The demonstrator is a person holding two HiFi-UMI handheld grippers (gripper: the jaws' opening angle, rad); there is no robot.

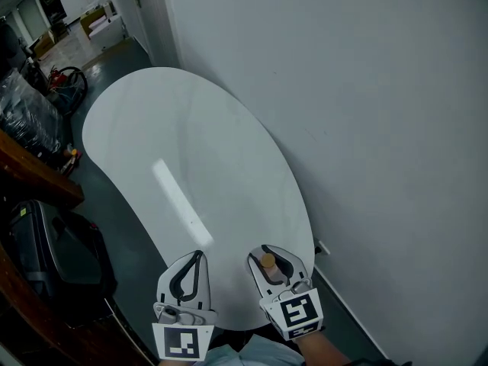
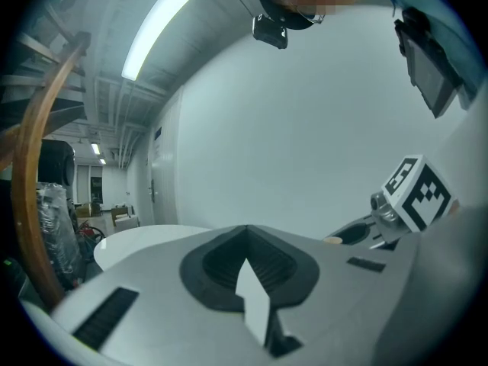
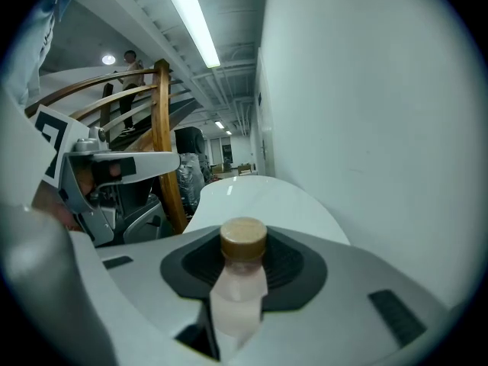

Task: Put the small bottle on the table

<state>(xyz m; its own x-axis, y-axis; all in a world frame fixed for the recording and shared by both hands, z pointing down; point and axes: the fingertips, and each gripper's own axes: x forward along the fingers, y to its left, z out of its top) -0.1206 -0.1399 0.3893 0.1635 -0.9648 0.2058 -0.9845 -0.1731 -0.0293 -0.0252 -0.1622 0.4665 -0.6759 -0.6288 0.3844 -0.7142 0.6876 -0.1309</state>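
A small pale-pink bottle (image 3: 241, 284) with a tan cap (image 1: 268, 261) stands upright between the jaws of my right gripper (image 1: 267, 251), which is shut on it. The bottle hangs over the near end of the white oval table (image 1: 191, 143). My left gripper (image 1: 199, 256) is beside it to the left, also over the table's near edge, shut with nothing between its dark pads (image 2: 245, 264). In the left gripper view the right gripper (image 2: 364, 235) shows at the right. The left gripper (image 3: 114, 181) shows at the left of the right gripper view.
A white wall (image 1: 366, 113) runs along the table's right side, with a socket (image 1: 321, 247) low down. A black bag (image 1: 53, 254) and a curved wooden rail (image 1: 34, 175) stand on the left. Wrapped goods (image 1: 27, 117) and a doorway (image 1: 84, 14) lie beyond.
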